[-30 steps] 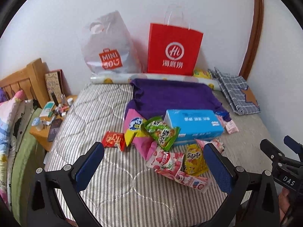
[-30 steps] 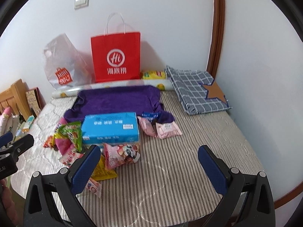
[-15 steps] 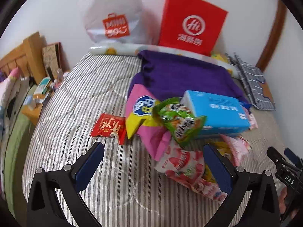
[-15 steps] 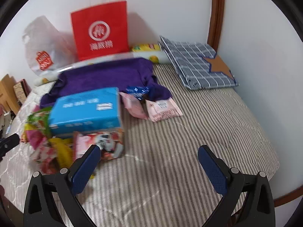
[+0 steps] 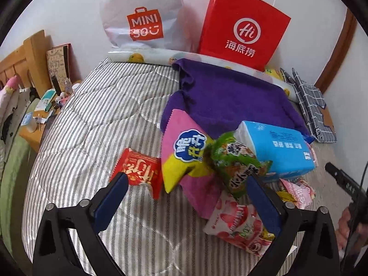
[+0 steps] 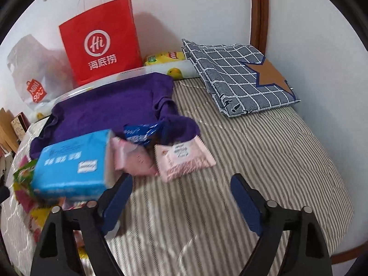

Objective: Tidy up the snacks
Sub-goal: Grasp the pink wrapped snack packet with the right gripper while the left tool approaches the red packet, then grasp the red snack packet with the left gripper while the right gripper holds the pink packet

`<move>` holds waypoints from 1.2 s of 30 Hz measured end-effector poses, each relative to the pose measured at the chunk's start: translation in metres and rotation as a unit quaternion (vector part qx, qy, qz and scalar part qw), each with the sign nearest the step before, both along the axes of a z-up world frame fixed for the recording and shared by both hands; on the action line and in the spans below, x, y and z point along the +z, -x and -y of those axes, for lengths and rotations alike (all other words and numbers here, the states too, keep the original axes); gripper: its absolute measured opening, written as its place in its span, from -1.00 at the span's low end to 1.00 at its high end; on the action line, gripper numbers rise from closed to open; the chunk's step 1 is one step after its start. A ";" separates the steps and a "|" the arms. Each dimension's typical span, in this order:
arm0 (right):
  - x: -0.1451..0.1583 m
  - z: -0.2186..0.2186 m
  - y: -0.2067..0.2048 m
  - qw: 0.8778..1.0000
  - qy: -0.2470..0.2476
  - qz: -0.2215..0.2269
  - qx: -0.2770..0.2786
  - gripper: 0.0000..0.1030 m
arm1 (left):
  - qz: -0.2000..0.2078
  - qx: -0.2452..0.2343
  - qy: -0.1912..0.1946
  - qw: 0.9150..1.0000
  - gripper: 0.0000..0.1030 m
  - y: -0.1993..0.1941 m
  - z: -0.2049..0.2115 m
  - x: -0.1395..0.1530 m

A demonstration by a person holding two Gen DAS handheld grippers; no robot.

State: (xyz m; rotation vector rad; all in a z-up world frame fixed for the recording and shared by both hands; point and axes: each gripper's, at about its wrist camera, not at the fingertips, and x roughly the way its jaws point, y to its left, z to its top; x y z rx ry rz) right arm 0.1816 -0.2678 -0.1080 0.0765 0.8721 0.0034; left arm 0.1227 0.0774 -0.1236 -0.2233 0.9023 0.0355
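Nearest, the left hand-held gripper (image 5: pixel 186 185) gapes wide and empty over the striped bed (image 5: pixel 92 124), its jaws flanking a pink-and-yellow snack bag (image 5: pixel 181 154). The right hand-held gripper (image 6: pixel 181 188), jaws just narrowing but holding nothing, hangs above bare bedding. Just beyond lie two pale pink packets (image 6: pixel 181 158) beside a blue tissue pack (image 6: pixel 73 165). Farther back spreads a purple cloth (image 6: pixel 108 108), then a red paper bag (image 6: pixel 101 41) against the wall.

Soft, even indoor light with faint shadows behind the bags (image 5: pixel 243 30). Fisheye bending and dark corners. The right view is motion-blurred.
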 end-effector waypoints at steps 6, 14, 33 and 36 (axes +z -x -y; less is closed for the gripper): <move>-0.013 0.000 -0.026 0.999 0.012 -0.006 0.032 0.52 | -0.010 -0.002 -0.023 1.000 0.94 -0.007 -0.003 -0.001; -0.037 0.012 -0.057 0.997 0.000 -0.040 0.068 0.52 | -0.027 -0.001 -0.020 0.999 0.94 -0.013 -0.007 -0.005; -0.048 0.004 -0.052 0.992 0.003 -0.025 0.124 -0.46 | -0.046 0.030 -0.019 0.998 0.94 -0.009 -0.013 -0.012; -0.048 0.006 -0.048 0.992 0.000 -0.021 0.124 -0.53 | -0.047 0.031 -0.022 0.998 0.94 -0.007 -0.012 -0.012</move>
